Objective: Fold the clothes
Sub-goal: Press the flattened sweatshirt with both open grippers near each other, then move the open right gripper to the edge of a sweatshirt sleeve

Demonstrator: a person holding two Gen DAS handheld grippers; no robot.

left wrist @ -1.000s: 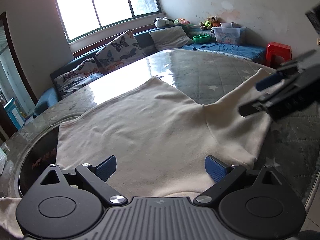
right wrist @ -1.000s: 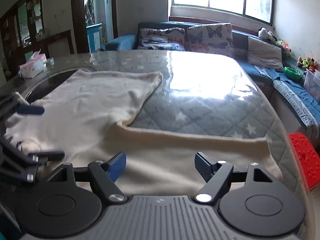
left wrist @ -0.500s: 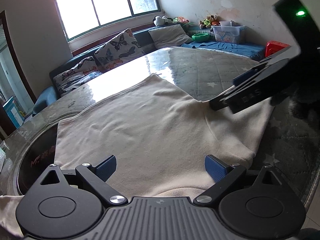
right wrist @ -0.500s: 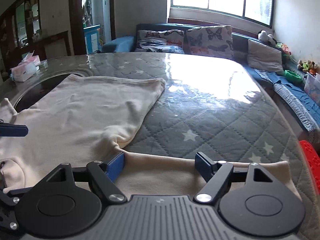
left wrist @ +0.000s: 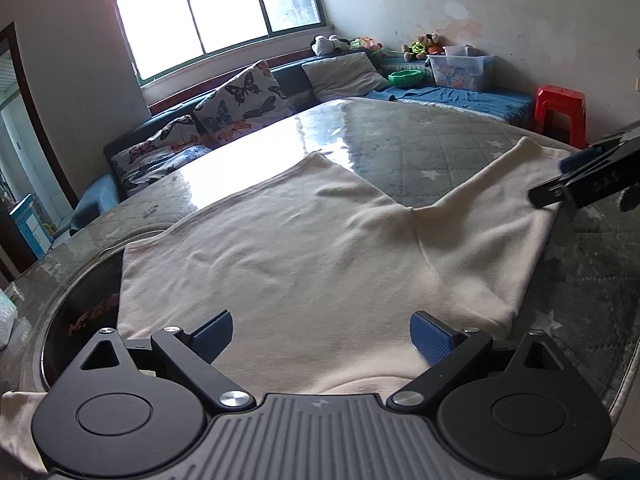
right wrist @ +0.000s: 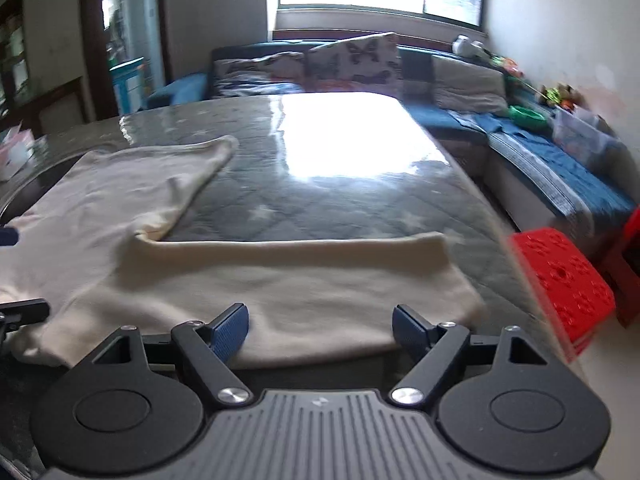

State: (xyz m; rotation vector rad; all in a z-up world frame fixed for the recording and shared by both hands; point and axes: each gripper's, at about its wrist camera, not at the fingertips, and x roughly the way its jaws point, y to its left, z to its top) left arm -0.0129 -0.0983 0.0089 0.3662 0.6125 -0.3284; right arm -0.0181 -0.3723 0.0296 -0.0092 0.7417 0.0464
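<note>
Cream garment lies spread flat on the glass-topped bench, one sleeve stretched out sideways toward the bench's edge. Left hand-held gripper: jaws apart, poised over the garment's near edge, nothing between the pads. Right hand-held gripper: jaws apart over the sleeve's near edge, nothing gripped; its view is blurred. Red stool stands beside the bench.
</note>
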